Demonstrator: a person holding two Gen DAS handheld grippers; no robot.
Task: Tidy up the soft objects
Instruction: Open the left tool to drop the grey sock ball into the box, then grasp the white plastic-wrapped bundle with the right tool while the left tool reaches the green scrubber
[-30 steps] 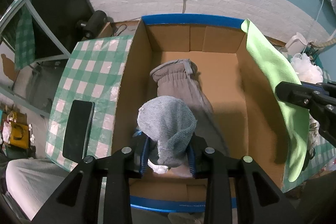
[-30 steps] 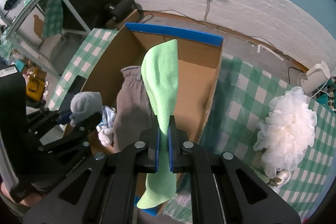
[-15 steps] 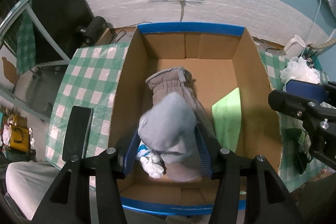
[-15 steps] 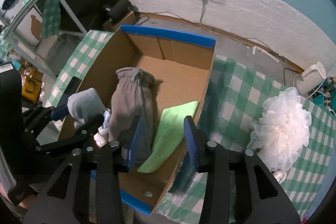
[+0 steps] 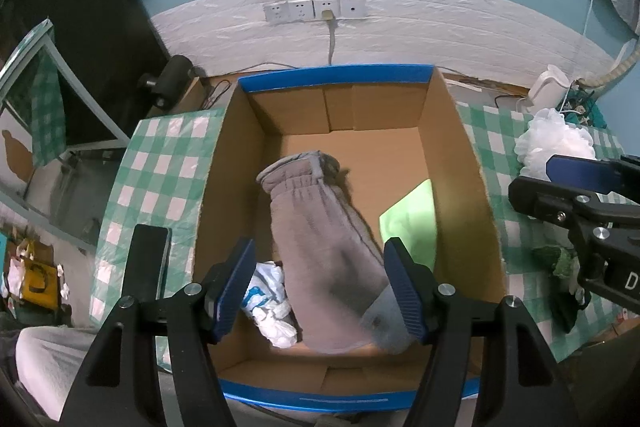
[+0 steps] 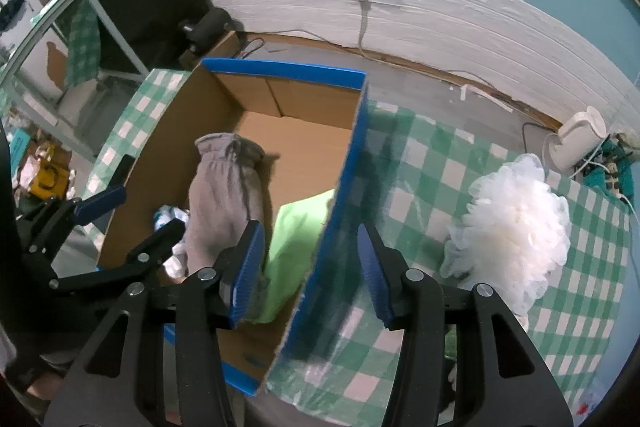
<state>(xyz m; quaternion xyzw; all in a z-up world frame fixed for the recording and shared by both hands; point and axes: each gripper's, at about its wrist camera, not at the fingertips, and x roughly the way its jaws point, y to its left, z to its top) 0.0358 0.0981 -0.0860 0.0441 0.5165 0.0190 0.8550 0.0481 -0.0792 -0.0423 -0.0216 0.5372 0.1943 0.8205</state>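
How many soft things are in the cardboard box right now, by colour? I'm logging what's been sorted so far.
Grey: 2, a glove and a light grey sock
Green: 1, a cloth
White with blue: 1, a crumpled item
Total: 4 in the cardboard box. A white mesh bath pouf is outside on the checked tablecloth.

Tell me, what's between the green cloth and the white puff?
The box's blue-edged right wall stands between green cloth and white puff, shown in the right wrist view.

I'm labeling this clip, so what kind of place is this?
Probably a home room or makeshift workspace: a green checked tablecloth on the table, wall sockets on a white brick-pattern wall, and a white kettle beside a cardboard box.
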